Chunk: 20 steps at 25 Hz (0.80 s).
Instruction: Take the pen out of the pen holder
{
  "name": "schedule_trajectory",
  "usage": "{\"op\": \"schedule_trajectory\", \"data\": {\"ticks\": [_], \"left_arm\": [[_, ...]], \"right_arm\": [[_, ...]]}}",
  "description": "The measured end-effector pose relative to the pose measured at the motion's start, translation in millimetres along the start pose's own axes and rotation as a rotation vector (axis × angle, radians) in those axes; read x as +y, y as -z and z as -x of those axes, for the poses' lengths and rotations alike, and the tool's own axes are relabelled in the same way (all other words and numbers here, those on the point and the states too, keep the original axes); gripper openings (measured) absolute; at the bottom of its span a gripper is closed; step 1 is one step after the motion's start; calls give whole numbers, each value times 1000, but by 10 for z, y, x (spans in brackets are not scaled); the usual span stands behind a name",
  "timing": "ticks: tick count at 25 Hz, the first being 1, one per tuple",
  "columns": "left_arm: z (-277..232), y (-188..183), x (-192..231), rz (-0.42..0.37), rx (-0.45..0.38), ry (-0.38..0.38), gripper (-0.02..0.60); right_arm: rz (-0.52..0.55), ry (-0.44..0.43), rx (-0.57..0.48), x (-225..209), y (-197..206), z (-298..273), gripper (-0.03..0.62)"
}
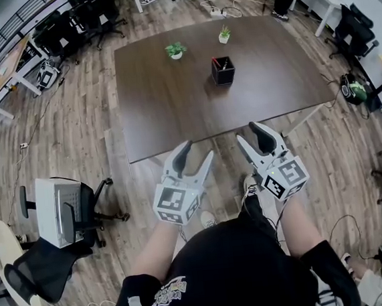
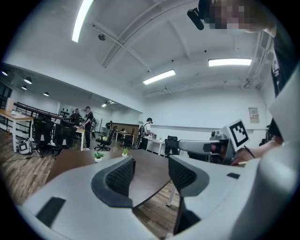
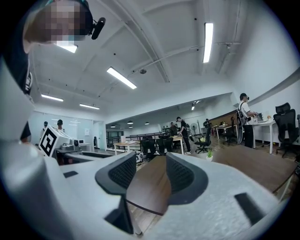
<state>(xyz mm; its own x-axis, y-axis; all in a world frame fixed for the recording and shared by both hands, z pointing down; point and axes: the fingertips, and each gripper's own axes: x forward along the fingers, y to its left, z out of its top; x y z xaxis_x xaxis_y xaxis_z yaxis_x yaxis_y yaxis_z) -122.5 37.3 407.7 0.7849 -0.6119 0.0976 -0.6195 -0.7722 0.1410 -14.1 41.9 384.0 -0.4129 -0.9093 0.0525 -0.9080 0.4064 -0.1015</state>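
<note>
Closest, at my waist, my left claw (image 1: 197, 151) and right claw (image 1: 251, 136), white plastic with ribbed black pads, both stand spread wide with nothing between them. Ahead and well apart from them, a square black pen holder (image 1: 224, 74) stands upright on the smooth dark wooden table (image 1: 167, 111), with pens (image 1: 217, 63) poking out.
</note>
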Motion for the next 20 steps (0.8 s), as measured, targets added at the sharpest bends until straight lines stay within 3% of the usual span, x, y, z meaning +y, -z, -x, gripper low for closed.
{"op": "schedule_trajectory", "data": {"ticks": [20], "left_arm": [[-1573,-130,71,27,-25,-188,213]], "right_arm": [[1,-218,36,-1560,-116,-760,207]]}}
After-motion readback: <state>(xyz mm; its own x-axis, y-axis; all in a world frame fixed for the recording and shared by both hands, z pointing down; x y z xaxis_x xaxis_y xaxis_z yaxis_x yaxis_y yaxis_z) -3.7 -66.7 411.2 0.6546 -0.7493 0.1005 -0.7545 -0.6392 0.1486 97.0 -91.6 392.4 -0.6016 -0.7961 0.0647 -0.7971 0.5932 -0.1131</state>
